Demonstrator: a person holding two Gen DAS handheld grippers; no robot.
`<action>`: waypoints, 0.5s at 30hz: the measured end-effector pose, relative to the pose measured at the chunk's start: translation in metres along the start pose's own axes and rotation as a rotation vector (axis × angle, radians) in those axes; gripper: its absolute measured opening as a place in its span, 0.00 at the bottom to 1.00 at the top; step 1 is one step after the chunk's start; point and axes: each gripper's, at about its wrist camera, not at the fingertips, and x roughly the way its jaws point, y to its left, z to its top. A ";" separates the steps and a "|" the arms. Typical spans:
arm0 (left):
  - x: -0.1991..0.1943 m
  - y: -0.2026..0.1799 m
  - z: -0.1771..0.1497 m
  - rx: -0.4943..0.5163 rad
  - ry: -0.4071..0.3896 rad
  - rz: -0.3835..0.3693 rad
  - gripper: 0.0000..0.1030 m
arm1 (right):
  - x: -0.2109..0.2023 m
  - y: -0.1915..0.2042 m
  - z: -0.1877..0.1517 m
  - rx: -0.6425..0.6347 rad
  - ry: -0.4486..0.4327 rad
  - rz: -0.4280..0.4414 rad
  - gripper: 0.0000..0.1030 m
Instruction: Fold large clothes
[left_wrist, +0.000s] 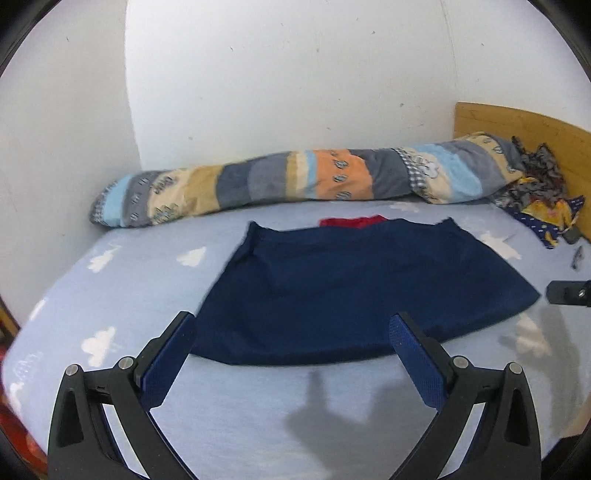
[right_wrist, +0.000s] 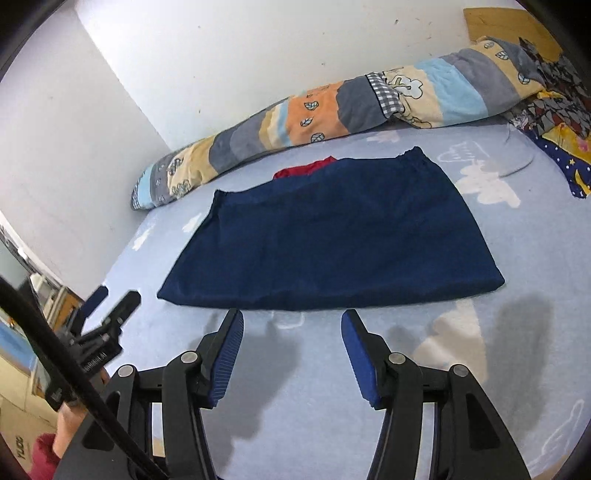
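Navy garment (left_wrist: 343, 291) laid flat on bed (left_wrist: 110, 295), already folded in half by look of it; red cloth (left_wrist: 351, 222) seen at far edge; left gripper (left_wrist: 291, 332) fingers wide apart, empty; right gripper (right_wrist: 291, 332) fingers apart, nothing held; next fold best started with both near corners pinched together, cloth kept taut, edges matched.

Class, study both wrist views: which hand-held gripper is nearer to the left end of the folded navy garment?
Left. The left hand-held gripper hangs open at the navy garment's left end; the right hand-held gripper, also open, faces the near edge further right.
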 end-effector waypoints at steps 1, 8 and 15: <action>-0.001 0.001 0.001 0.000 -0.007 -0.004 1.00 | 0.000 -0.001 0.001 0.005 -0.004 0.000 0.58; -0.007 0.003 0.004 -0.002 -0.056 0.075 1.00 | 0.006 0.000 0.003 0.008 0.005 0.008 0.59; 0.000 0.010 0.003 -0.016 -0.029 0.073 1.00 | 0.022 -0.002 0.004 -0.019 0.016 -0.025 0.64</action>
